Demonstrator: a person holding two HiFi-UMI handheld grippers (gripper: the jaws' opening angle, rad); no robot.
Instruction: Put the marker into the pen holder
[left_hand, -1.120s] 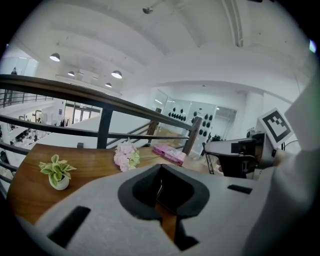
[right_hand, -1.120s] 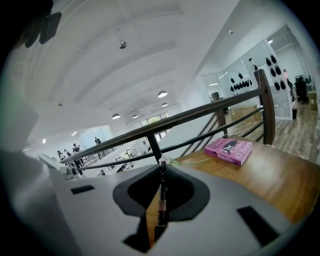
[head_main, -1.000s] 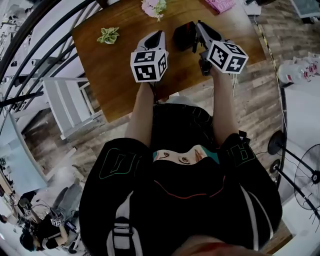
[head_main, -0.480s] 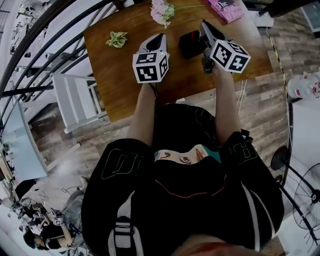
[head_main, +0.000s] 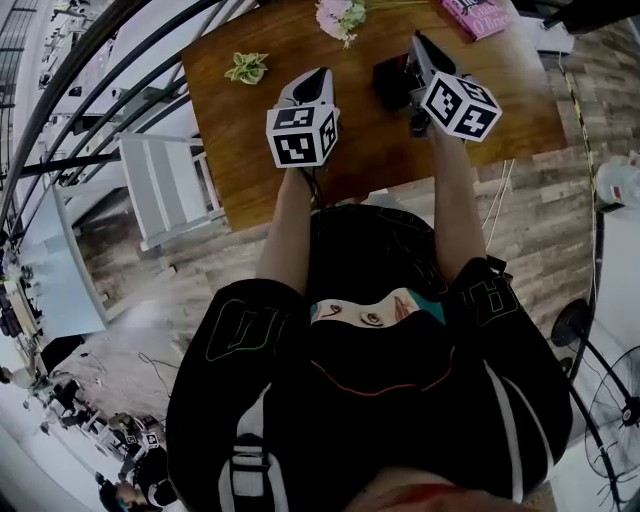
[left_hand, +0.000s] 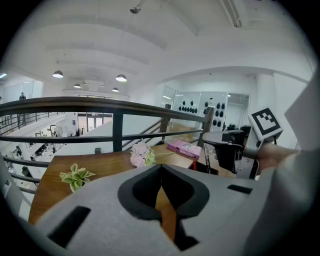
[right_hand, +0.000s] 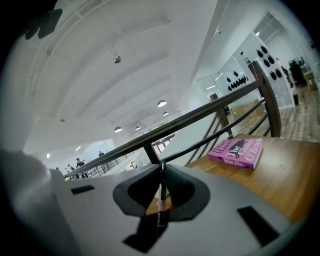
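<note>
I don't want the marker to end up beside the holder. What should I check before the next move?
1. Grip: the right gripper is shut on the marker: ok.
2. Target found: the black pen holder stands on the table beside the right gripper: ok.
3. Marker lined up over the holder's opening: cannot tell, as the right gripper covers it in the head view.
4. Left gripper out of the way: shut, empty and apart from the pen holder: ok.
5. Space round the holder: the flowers and the pink book lie apart from it: ok.
</note>
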